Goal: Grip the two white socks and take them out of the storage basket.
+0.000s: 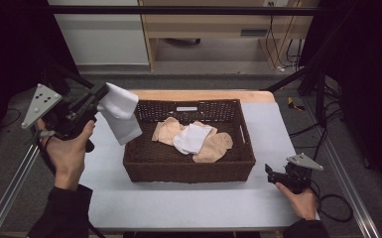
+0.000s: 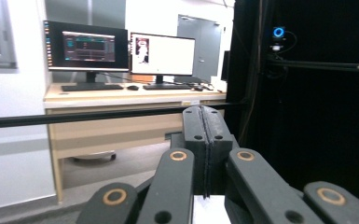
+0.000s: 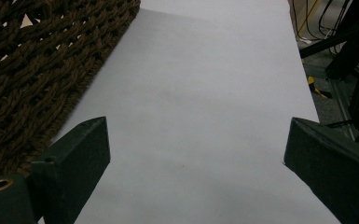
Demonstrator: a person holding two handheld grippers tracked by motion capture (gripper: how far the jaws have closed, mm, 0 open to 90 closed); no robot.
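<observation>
My left tongs (image 1: 100,94) pinch a white cloth (image 1: 119,119) lifted just left of the basket (image 1: 188,166); right tongs (image 1: 273,174) rest spread at its right. Next, I judge, carry or release it.

A lab: desk monitors (image 2: 87,46), black-curtained rig, floor cables (image 1: 283,44).

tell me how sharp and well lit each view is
High view: dim and soft, black at both sides, the white cloth held in the left tongs brightest. Left gripper view: bright room, glowing computer monitors washed out. Right gripper view: evenly lit, dark brown woven basket crisp, near black tongs soft.
</observation>
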